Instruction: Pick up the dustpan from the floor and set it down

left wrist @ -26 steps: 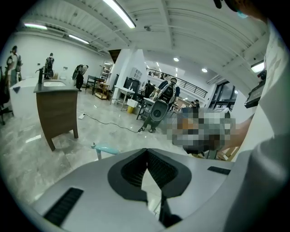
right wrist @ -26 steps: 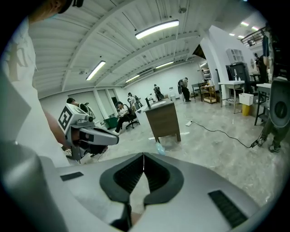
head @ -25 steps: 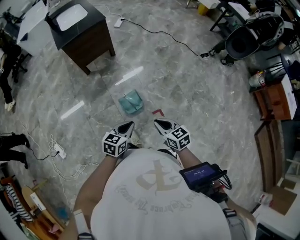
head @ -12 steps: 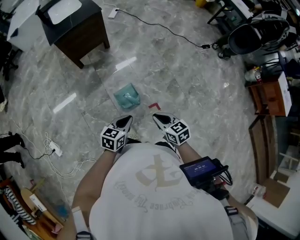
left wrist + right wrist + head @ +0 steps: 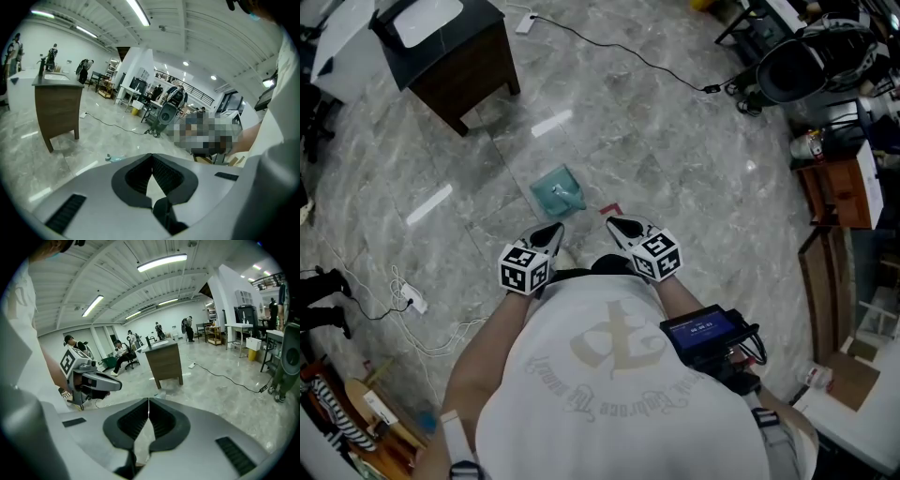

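Note:
The teal dustpan (image 5: 558, 192) lies flat on the grey marble floor, a short way ahead of both grippers. In the left gripper view only its edge (image 5: 114, 159) peeks over the jaws. My left gripper (image 5: 551, 231) hangs just short of the dustpan's near edge, jaws together with nothing between them. My right gripper (image 5: 614, 225) is level with it, to the right of the dustpan, also shut and empty. The right gripper view shows its closed tips (image 5: 148, 400) and the left gripper (image 5: 89, 378) beside it. Neither gripper touches the dustpan.
A red corner mark (image 5: 610, 210) is on the floor right of the dustpan. A dark wooden cabinet (image 5: 455, 56) stands at the far left. A black cable (image 5: 619, 56) crosses the floor beyond. White cords with a power strip (image 5: 411, 300) lie at left; furniture (image 5: 839, 178) lines the right.
Both grippers have moved forward together, a little nearer to the dustpan. Their jaws have stayed shut, and the dustpan has not moved.

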A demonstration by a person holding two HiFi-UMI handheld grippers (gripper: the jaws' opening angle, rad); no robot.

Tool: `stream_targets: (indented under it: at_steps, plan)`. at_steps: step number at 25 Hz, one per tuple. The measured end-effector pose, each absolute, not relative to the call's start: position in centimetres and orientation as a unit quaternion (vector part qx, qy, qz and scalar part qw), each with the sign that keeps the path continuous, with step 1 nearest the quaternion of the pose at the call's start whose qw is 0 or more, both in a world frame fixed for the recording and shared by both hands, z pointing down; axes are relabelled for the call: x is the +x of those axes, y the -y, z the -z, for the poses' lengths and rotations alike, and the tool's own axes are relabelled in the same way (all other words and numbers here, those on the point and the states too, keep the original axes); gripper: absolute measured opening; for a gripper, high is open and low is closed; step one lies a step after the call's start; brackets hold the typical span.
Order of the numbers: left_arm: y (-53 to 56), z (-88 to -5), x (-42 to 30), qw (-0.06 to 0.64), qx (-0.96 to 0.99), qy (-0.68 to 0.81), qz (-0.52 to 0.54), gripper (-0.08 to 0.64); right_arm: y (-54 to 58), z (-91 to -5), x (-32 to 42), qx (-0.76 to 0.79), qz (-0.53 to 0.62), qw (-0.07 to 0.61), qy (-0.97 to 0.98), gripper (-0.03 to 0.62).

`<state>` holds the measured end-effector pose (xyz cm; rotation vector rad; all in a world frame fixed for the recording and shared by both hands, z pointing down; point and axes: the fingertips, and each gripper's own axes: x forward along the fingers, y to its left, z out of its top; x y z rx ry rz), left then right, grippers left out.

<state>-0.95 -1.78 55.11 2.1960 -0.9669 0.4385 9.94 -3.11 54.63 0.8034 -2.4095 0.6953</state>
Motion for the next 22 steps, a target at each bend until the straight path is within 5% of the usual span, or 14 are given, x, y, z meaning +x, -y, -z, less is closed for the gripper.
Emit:
stream_targets:
  at_steps: [22]
  plan:
    - [0.4, -55.4, -7.4, 0.385, 0.730, 0.551, -0.126, 0.011, 8.4, -59.3, 1.4, 0.109, -0.185, 0.327, 0.920, 0.017]
